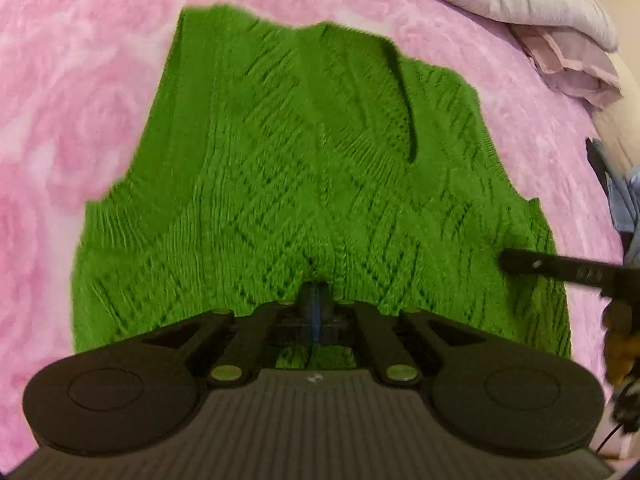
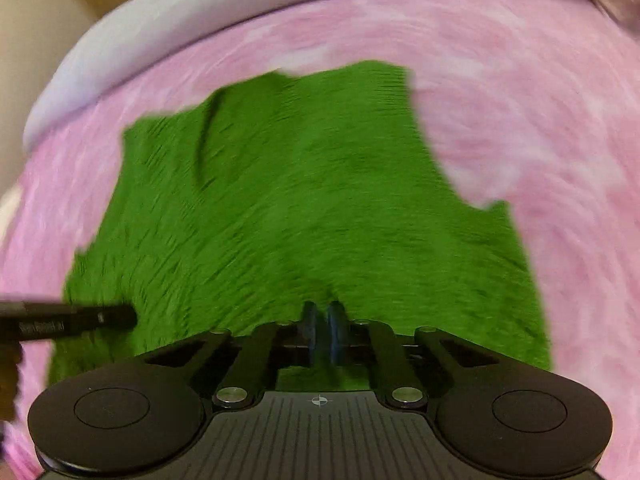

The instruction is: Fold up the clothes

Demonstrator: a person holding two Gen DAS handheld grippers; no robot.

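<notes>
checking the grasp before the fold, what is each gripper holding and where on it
Both hold the green sweater at its near edge: the left gripper and the right gripper are each shut on a pinch of knit there.

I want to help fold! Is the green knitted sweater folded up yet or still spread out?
Mostly spread out. The green knitted sweater lies wide across the pink fuzzy blanket, with just one crease; both grippers pinch its near edge.
</notes>
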